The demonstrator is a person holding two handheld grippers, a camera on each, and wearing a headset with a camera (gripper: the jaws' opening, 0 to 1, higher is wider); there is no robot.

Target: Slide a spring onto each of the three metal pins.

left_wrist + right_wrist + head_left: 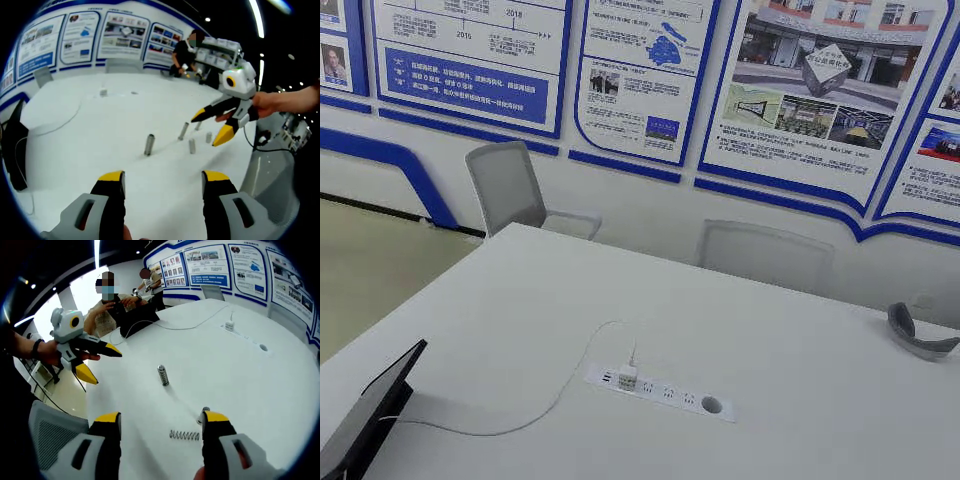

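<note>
Both the left gripper (pixel 162 176) and right gripper (pixel 162 418) have grey bodies, black jaws, yellow tips.

From my head view, a white table (pixel 800 330) spans the lower frame. At bottom centre a power strip (pixel 665 393) lies on it with a charger (pixel 627 377) plugged in. The charger's cable (pixel 565 385) curls left toward a dark screen (pixel 365 420) at lower left. One grey chair (pixel 510 185) stands upper left and a second chair (pixel 765 255) right of centre, both under wall posters (pixel 640 70).

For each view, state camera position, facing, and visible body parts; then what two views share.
Head view: on the headset, facing over the table to posters.
Left gripper view: on the left gripper, over its open jaws, facing pins, the right gripper and a hand.
Right gripper view: on the right gripper, facing a spring and the left gripper.
Shared: power strip, head and right gripper views.
</note>
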